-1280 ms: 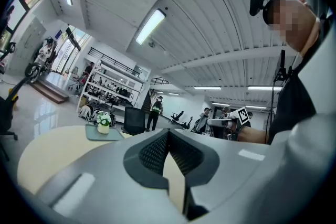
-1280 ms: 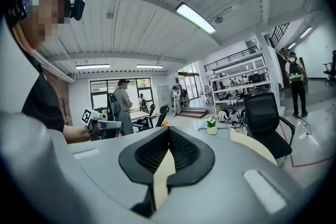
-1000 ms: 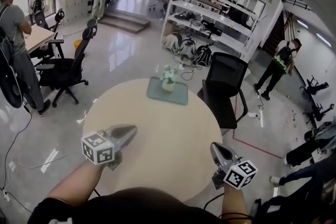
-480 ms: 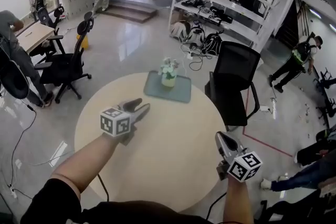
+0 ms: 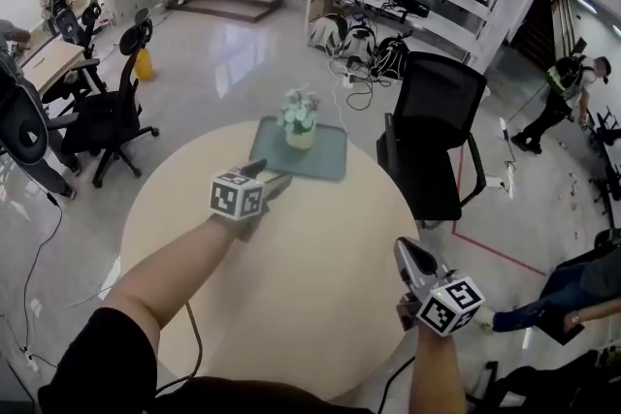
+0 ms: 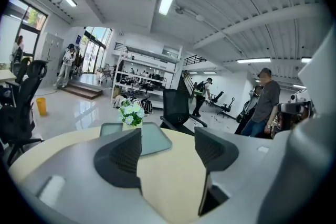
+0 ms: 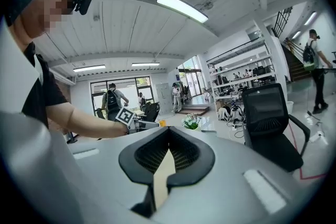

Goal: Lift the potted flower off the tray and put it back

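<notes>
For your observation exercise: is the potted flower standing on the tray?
Yes, the potted flower stands upright on the grey-green tray.

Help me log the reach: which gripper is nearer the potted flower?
The left gripper: it is at the tray's near edge, just short of the potted flower, its jaws just opening, empty. The right gripper sits back at the table's edge, shut.

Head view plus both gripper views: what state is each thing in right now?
potted flower: upright on the tray, untouched.
tray: flat on the table, carrying the potted flower.
left gripper: jaws apart, just been opening, nothing between them, short of the potted flower.
right gripper: jaws together, empty.
</notes>
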Demonstrator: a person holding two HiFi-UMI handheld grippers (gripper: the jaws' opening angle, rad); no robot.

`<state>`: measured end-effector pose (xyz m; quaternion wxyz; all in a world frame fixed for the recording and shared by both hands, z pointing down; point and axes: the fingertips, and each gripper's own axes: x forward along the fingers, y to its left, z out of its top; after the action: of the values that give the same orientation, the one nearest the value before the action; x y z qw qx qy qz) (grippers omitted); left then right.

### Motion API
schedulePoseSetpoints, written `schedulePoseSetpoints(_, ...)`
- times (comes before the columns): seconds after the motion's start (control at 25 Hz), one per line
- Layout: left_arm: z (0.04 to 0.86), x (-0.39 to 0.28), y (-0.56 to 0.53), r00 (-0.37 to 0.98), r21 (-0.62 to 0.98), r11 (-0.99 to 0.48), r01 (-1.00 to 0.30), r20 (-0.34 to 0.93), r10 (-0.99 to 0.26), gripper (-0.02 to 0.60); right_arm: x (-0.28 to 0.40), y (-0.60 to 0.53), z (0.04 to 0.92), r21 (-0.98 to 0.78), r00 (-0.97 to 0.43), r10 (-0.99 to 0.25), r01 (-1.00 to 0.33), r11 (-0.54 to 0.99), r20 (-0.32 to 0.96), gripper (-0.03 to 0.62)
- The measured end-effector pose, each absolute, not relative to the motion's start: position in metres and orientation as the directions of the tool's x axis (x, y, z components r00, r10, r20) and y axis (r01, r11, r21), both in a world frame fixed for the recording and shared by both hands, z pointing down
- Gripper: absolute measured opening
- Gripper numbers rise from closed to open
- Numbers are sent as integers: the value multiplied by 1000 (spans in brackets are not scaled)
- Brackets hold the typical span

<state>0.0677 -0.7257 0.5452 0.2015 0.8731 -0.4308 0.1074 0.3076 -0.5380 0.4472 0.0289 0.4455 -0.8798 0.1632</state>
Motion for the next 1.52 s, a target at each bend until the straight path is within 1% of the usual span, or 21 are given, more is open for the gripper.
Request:
schedulePoseSetpoints(0.16,576,88,-764,594,267,-531,-804,394,-701,348,324,-551,465,-279,-591,-782,-799,533,199,15)
schedulePoseSetpoints(0.28,610,96,-800,584,301,-500,-812,416,-697,381,334,-558,484,-288,-583,-785,-804,521,209,15)
schedulePoseSetpoints(0.56,672,100,-884,502,282,-416,-865,475,-723,520,367,-570,518,-330,-538,-812,-826,456,225,15)
schedulePoseSetpoints(0.72,699,103,-923,468,290,-369,-883,495,-732,562,377,-576,536,-346,-525,-816,-832,434,239,15)
schedulePoseSetpoints(0.92,735,103,-963,429,260,-341,-903,523,-737,584,388,-587,566,-364,-510,-819,-838,406,262,15)
schedulePoseSetpoints(1.12,759,109,-990,393,240,-312,-919,539,-745,586,397,-598,589,-377,-501,-823,-841,389,269,15)
schedulePoseSetpoints(1.52,774,116,-1020,324,191,-262,-946,540,-777,584,399,-608,609,-393,-498,-820,-840,375,281,15)
